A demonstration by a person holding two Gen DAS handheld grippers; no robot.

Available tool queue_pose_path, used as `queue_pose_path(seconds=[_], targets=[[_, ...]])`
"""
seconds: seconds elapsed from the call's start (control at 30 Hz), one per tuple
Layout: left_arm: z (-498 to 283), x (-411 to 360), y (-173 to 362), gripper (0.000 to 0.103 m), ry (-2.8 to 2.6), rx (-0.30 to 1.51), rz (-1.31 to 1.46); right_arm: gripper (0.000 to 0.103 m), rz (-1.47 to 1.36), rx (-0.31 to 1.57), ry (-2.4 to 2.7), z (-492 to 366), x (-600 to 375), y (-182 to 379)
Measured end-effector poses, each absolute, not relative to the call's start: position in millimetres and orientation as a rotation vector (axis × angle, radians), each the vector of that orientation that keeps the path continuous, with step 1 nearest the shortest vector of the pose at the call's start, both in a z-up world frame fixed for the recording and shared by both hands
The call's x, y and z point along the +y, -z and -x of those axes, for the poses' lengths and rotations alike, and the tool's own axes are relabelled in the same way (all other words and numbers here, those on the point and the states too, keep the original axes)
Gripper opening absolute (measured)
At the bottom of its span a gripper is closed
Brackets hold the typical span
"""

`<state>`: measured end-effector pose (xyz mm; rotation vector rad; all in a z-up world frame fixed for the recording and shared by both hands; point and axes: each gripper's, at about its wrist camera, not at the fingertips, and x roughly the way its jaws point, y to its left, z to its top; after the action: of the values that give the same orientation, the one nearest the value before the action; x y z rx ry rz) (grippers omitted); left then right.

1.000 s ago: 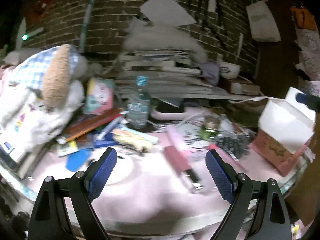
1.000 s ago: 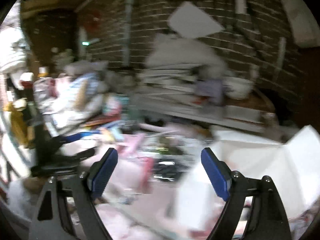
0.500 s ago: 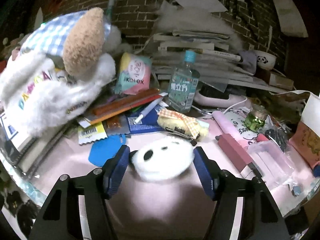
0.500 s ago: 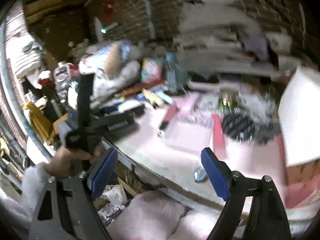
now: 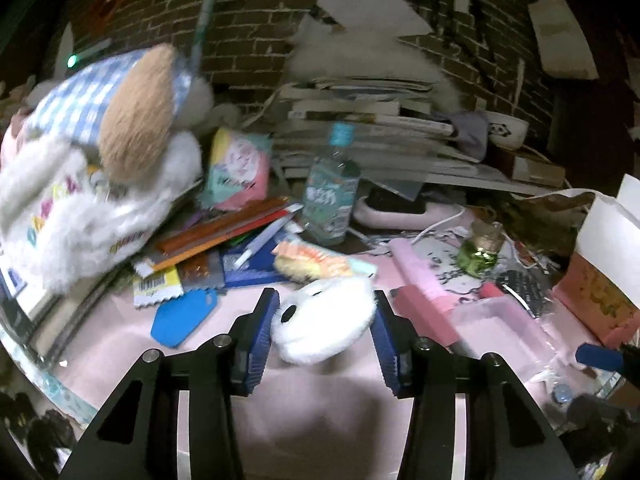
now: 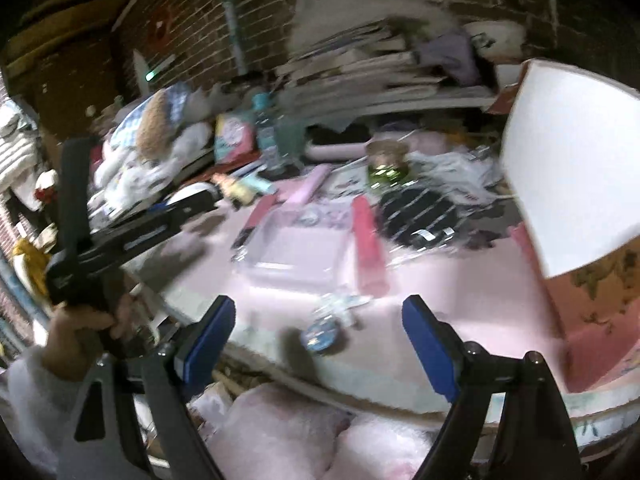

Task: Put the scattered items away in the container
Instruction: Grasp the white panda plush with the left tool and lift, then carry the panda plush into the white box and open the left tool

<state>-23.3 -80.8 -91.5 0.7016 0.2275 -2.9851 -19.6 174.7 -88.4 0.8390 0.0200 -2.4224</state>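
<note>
Left gripper (image 5: 323, 334) clamped on white plush toy (image 5: 324, 326) near the table's (image 5: 120, 332) front edge, ready for carrying. Right gripper (image 6: 318, 334) spread wide, empty, free for the next item. Pink box (image 6: 580, 248) waiting at the right edge.

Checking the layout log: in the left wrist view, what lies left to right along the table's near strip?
Blue flat tag → white fluffy plush between the left gripper pads → dark pink bar → clear plastic box.
</note>
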Motion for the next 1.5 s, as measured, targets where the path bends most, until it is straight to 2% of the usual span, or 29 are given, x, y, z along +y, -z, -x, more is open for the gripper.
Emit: queue_pose_path(seconds=[0.5,0.83,0.93,1.03,1.27,1.37,1.43,1.5], targets=[[29.9,3.8,13.0,0.041,3.295,0.160,-0.657,0.084,-0.850,-0.115,2.633,41.8,205.3,83.3],[51.1,76.9,-43.6,0.041,3.618,0.112,-0.784,0.084,-0.842,-0.104,2.672,42.5,207.6,85.4],[63.4,104.5,-58.1,0.041,3.714,0.061,-0.913,0.084,-0.843,-0.105,2.669,42.5,207.7,84.9],[80.5,134.4,-66.3,0.041,3.787,0.055,-1.162,0.084,-0.840,-0.118,2.663,42.0,207.9,85.4],[118.5,189.9,-56.4,0.041,3.625,-0.158,-1.559,0.084,-0.835,-0.131,2.656,39.7,210.1,87.3],[126.3,201.1,-42.6,0.046,3.554,-0.246,-1.708,0.084,-0.840,-0.123,2.650,40.0,210.3,87.9],[128.7,197.1,-37.7,0.048,3.547,-0.209,-1.720,0.084,-0.844,-0.111,2.654,39.9,210.7,91.1],[129.8,194.5,-36.5,0.056,3.543,-0.189,-1.724,0.084,-0.837,-0.112,2.658,39.4,211.3,92.4]])
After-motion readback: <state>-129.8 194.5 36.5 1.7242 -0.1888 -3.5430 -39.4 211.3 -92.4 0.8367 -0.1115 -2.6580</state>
